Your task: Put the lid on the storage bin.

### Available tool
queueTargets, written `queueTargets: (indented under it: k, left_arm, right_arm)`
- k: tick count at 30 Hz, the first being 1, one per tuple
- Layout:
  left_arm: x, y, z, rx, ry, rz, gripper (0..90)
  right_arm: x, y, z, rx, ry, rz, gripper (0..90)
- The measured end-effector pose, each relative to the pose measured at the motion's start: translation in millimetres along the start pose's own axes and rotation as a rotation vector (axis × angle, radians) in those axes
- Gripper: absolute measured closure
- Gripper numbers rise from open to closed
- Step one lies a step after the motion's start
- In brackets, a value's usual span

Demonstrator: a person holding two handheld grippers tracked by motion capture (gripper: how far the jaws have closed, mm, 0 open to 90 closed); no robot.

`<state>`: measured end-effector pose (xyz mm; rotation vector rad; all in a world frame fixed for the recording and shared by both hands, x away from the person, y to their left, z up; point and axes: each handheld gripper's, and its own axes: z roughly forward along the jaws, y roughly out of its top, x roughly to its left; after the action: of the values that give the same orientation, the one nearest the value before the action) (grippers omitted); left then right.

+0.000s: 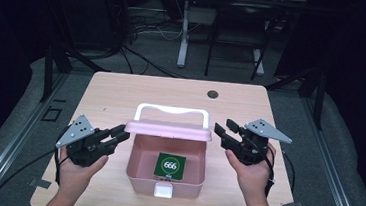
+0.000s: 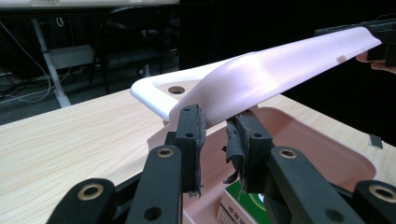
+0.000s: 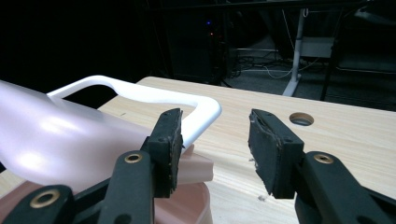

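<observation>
Both hands rest low at the desk's near edge, grippers angled inward. The left gripper [image 1: 118,136] pinches the left edge of the pink box's [image 1: 137,177] raised lid [image 1: 168,130]. The right gripper [image 1: 224,131] gapes empty beside the lid's right end.

"666" on green card [image 1: 170,165] inside pink box [image 1: 137,167]

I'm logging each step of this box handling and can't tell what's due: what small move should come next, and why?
Probably bring the right gripper in onto the pink plastic lid. Its jaws stand open beside the lid's right end, while the left gripper seems to pinch the left edge, holding it raised over the open pink box with the green card inside.
</observation>
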<state>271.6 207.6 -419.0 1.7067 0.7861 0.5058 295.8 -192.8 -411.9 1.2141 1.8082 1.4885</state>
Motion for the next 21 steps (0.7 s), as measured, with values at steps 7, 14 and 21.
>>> queueTargets:
  k: [7, 14, 21]
  left_arm:
    - [-2.4, 0.5, -3.7, -0.001, -0.001, 0.004, 74.5]
    - [-5.6, -0.4, -5.0, 0.015, 0.004, -0.003, 74.5]
    - [-6.8, 5.1, -6.9, 0.027, 0.004, 0.004, 74.4]
  right_arm:
    - [0.0, 0.7, 3.5, 0.002, 0.010, 0.002, 54.3]
    - [0.6, 1.7, 6.2, -0.004, 0.020, 0.001, 54.3]
    - [-1.8, 4.3, 5.6, -0.017, 0.021, 0.012, 54.3]
